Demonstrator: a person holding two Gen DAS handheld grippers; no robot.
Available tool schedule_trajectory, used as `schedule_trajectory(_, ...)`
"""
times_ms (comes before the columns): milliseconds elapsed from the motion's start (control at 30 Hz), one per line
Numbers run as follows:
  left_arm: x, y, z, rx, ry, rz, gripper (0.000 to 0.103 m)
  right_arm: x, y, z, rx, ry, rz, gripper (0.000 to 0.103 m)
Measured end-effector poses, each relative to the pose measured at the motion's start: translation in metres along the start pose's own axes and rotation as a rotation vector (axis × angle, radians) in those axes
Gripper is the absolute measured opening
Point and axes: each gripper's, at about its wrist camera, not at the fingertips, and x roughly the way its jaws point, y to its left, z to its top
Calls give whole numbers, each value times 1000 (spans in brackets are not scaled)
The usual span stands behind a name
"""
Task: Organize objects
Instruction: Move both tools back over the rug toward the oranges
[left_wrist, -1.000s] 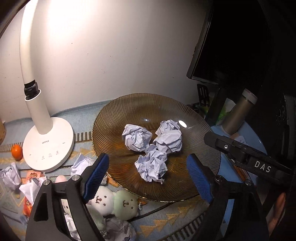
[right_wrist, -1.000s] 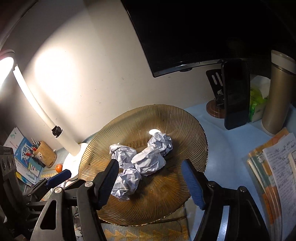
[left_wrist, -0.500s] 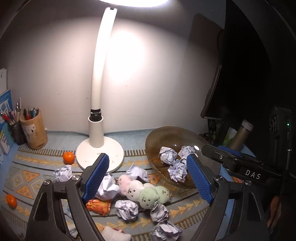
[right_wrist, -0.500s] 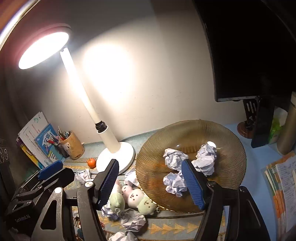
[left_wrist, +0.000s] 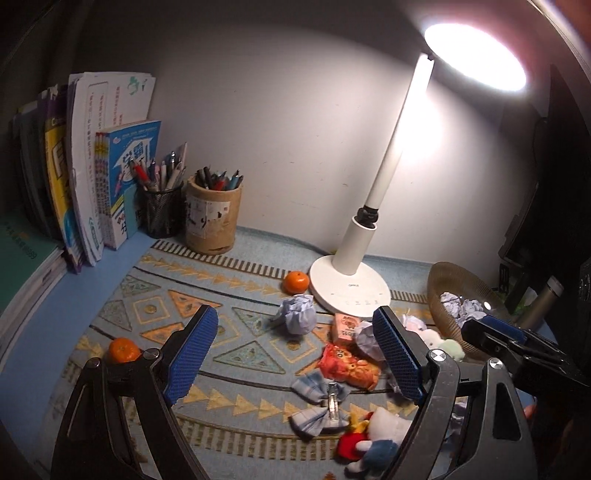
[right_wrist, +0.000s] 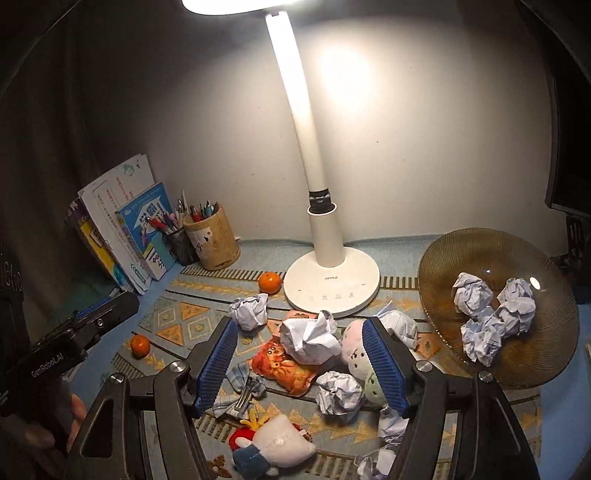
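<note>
Both grippers were empty, held above the patterned blue-and-orange mat (right_wrist: 192, 321). The left gripper (left_wrist: 295, 358) had its blue-padded jaws wide apart; so did the right gripper (right_wrist: 301, 363).

Landmark: the white desk lamp base (right_wrist: 332, 288).

The ribbed amber glass plate (right_wrist: 509, 254), right of the lamp base, held four crumpled white paper balls (right_wrist: 495, 314) clumped together. I judged the step in hand to be fetching the next loose ball for the plate.

The likeliest target was the large crumpled paper ball (right_wrist: 310, 336) in front of the lamp base, between the right gripper's jaws in its view, resting partly on an orange printed pouch (right_wrist: 284, 365). Advice: descend straight, centre the ball, and close gently so the paper compresses without dragging the pouch or the pastel plush toy (right_wrist: 354, 347) just beside it.

Count of loose paper balls:
- one left-front of the lamp base (right_wrist: 249, 310)
- the target
- one nearer the camera (right_wrist: 340, 395)
- one right-front of the lamp base (right_wrist: 402, 326)
- more at the lower edge, partly hidden, number uncertain

Small orange tangerines: two, one touching the lamp base's left side (right_wrist: 269, 282), one well left (right_wrist: 140, 345). Pen holders: two.
</note>
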Motion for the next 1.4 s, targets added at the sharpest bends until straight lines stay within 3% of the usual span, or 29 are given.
schedule_trajectory(100, 25, 29, -28, -24, 42, 77, 85, 29, 17, -23, -21, 40, 7, 69)
schedule_trajectory(233, 50, 56, -55, -68, 77, 126, 85, 66, 31, -52, -61, 61, -23, 69)
schedule_trajectory(467, 50, 56, -57, -71, 84, 110, 85, 92, 31, -71, -30, 51, -73, 69)
schedule_trajectory(600, 53, 47, -57, -22, 80, 125, 85, 105, 21, -75, 2, 115, -84, 69)
schedule_trajectory(767, 53, 45, -58, -9, 80, 134, 85, 110, 11, -75, 43, 145, -47, 69)
schedule_trajectory(1167, 49, 50, -58, -34, 68, 136, 85, 106, 13, -74, 46, 133, -49, 69)
schedule_trajectory(1333, 27, 61, -50, -27, 52, 141, 86, 87, 22, -41, 33, 104, 16, 69)
schedule_trajectory(1367, 21, 66, -46, -21, 47, 143, 88, 86, 27, -28, 20, 106, 32, 69)
schedule_trajectory(1400, 15, 73, -42, -17, 45, 145, 100, 89, 31, -14, 4, 121, 48, 69)
